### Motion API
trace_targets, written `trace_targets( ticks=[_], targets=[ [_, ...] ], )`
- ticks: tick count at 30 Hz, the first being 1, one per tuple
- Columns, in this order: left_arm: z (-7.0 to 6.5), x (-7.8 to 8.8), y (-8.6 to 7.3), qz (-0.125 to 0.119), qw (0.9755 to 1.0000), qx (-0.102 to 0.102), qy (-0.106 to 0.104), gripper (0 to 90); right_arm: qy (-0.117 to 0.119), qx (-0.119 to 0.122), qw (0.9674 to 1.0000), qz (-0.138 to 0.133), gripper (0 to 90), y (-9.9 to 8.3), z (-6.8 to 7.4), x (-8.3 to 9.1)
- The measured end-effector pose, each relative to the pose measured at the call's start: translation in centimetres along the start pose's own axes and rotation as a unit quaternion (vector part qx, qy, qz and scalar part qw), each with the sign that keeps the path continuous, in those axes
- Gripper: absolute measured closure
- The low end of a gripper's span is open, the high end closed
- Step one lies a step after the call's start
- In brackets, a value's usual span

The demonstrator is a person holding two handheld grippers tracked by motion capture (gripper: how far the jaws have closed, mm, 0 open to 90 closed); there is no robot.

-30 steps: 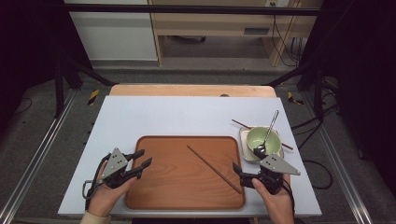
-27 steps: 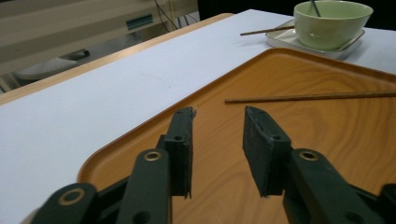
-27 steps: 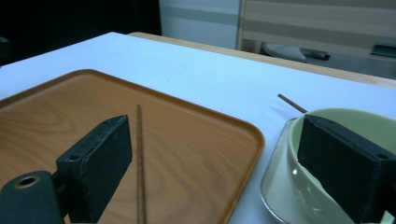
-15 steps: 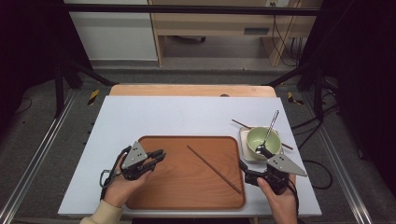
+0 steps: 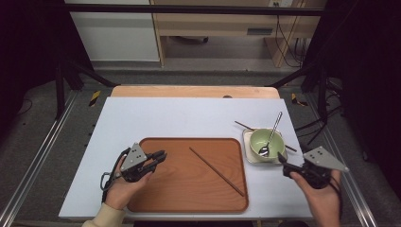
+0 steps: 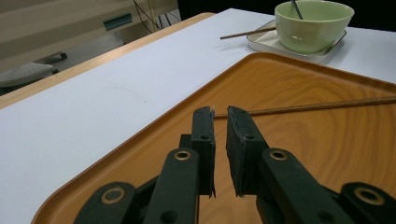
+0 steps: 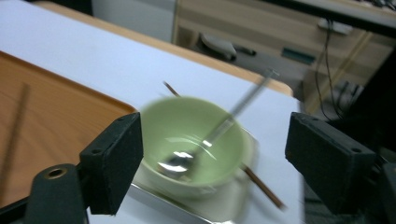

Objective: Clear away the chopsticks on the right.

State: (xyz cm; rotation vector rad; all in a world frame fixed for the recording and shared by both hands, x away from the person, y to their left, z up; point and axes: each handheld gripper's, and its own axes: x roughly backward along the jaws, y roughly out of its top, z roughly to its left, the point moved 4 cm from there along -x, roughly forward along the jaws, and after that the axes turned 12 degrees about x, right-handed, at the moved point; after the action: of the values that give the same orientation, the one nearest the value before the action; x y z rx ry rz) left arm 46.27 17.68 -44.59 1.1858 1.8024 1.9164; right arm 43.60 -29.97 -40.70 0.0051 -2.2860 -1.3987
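On the desk's (image 5: 189,118) near side: left gripper (image 5: 160,156) level over the tray's (image 5: 189,198) left edge, fingers nearly closed on nothing, aimed at a chopstick (image 5: 216,171) lying slantwise on the tray. Right gripper (image 5: 282,161) near the desk's right edge, tilted toward the bowl (image 5: 265,142); its fingers, just closing, stand wide and empty. Spoon (image 5: 271,135) in bowl, bowl on a small dish (image 5: 248,156); second chopstick (image 5: 242,125) beneath. Dark room, cabinet behind.

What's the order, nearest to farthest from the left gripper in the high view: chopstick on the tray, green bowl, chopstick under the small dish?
From the left gripper, over the tray's left edge:
1. Chopstick on the tray, lying diagonally mid-tray, to its right.
2. Green bowl, on the small dish right of the tray.
3. Chopstick under the small dish, at the dish's far side; close to the bowl's distance, so 2 and 3 are hard to separate.
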Motion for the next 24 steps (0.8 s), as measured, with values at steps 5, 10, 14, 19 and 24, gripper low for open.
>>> trace_targets(
  ticks=[5, 10, 14, 19, 24],
  targets=[
    [0.7, 0.4, 0.1, -0.029, 0.9992, 0.013, 0.023, 54.5, 0.011, 0.014, 0.9957, 0.091, 36.9, -2.7, -3.4, -1.2],
    [1.4, 1.0, 0.3, -0.055, 0.9974, 0.026, 0.038, 29.6, 0.034, 0.041, 0.9882, 0.144, 46.3, -4.3, -5.0, -3.1],
    [2.0, 1.5, 0.1, -0.066, 0.9964, 0.032, 0.043, 19.1, 0.068, 0.064, 0.9782, 0.185, 52.2, -5.0, -5.5, -4.7],
    [2.4, 2.1, -0.2, -0.069, 0.9959, 0.037, 0.046, 17.1, 0.107, 0.078, 0.9680, 0.213, 57.9, -5.6, -6.0, -6.8],
    [2.7, 2.4, -0.4, -0.069, 0.9956, 0.038, 0.051, 15.5, 0.137, 0.086, 0.9574, 0.239, 60.8, -6.5, -6.4, -8.7]
  ],
)
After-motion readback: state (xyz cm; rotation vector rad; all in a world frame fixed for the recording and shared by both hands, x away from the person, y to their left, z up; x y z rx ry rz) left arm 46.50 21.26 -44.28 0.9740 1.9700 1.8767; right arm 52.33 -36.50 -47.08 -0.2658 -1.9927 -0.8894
